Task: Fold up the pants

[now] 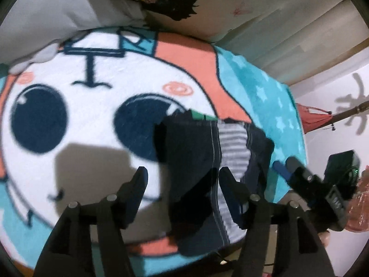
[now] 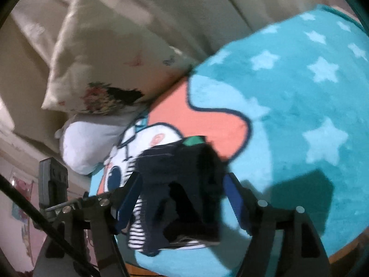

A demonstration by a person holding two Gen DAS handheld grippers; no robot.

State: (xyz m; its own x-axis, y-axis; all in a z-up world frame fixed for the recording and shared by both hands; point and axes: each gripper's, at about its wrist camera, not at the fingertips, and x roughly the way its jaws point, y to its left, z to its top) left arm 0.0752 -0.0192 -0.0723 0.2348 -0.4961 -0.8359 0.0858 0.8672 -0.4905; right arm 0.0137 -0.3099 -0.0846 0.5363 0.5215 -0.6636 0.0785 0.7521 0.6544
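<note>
Where pants (image 1: 196,159) lie, left hand-held gripper (image 1: 182,180) straddles them

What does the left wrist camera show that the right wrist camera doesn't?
Only the left wrist view shows the cartoon face's two big dark eyes, a red cloth by the far wall, and the right claw coming in from the side.

Only the right wrist view shows the wide turquoise star-patterned area and the whole cream pillow.

Both show the dark pants with a striped lining, lying on the cartoon blanket, with open claw fingers on either side. The left claw appears open too.
</note>
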